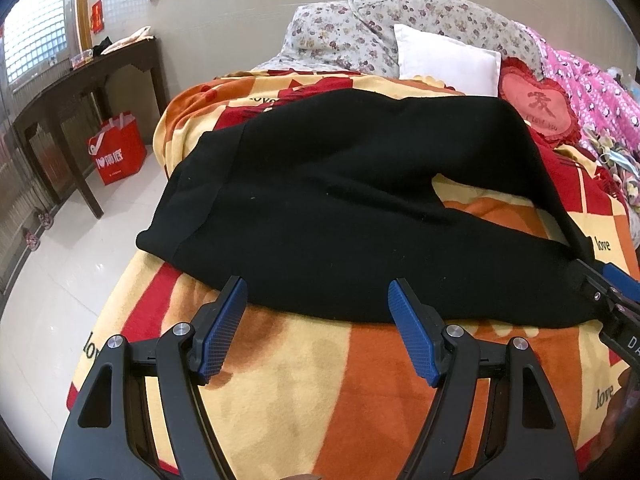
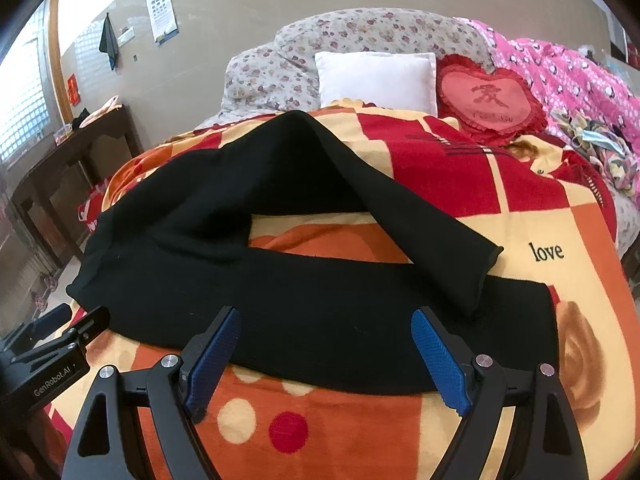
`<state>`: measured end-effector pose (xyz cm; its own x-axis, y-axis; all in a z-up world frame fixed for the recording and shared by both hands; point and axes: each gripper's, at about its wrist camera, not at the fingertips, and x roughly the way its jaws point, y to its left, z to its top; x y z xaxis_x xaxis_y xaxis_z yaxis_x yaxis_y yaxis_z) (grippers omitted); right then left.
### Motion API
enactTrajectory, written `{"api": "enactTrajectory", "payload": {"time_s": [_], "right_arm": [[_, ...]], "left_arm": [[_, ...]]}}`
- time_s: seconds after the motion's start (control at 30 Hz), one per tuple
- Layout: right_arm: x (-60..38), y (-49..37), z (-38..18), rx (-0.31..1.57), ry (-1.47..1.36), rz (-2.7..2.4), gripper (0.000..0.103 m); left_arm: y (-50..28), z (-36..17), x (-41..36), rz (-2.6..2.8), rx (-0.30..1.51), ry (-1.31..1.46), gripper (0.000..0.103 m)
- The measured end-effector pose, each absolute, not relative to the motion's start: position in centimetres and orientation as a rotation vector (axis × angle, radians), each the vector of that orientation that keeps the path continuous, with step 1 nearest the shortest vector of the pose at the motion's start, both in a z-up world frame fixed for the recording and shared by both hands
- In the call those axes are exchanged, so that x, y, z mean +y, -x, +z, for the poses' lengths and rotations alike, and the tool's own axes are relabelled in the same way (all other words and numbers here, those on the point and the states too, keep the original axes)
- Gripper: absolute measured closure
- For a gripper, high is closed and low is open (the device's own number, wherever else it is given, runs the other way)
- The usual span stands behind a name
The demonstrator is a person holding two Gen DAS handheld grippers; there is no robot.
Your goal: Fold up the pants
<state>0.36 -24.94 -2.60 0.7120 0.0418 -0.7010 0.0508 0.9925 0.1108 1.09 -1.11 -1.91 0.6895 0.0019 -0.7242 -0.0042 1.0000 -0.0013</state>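
Observation:
Black pants (image 1: 320, 216) (image 2: 224, 264) lie spread on an orange, red and yellow blanket (image 1: 320, 392) (image 2: 520, 208), waistband to the left, legs running right. The far leg (image 2: 400, 208) angles down and its cuff rests on the near leg (image 2: 360, 340). My left gripper (image 1: 318, 300) is open at the near edge of the pants by the hip, nothing between its blue pads (image 1: 222, 328). My right gripper (image 2: 326, 328) is open over the near leg's lower edge, holding nothing. Each gripper shows at the edge of the other's view: right gripper (image 1: 612, 300), left gripper (image 2: 52, 344).
At the head of the bed sit a floral quilt (image 1: 400, 20), a white pillow (image 1: 444, 60), a red heart cushion (image 2: 488, 98) and a pink quilt (image 2: 568, 76). A dark wooden table (image 1: 80, 80) and a red bag (image 1: 118, 148) stand on the tiled floor left of the bed.

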Motion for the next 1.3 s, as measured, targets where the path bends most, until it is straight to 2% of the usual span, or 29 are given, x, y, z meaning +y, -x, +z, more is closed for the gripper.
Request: {"api": "enactTrajectory", "payload": {"time_s": [1.3], "right_arm": [[-25.4,-1.2,-1.9,0.803,-0.135,-0.001,0.017]], "left_arm": [[-0.8,-1.4,1.5,0.031,0.805,0.062,0.029]]}}
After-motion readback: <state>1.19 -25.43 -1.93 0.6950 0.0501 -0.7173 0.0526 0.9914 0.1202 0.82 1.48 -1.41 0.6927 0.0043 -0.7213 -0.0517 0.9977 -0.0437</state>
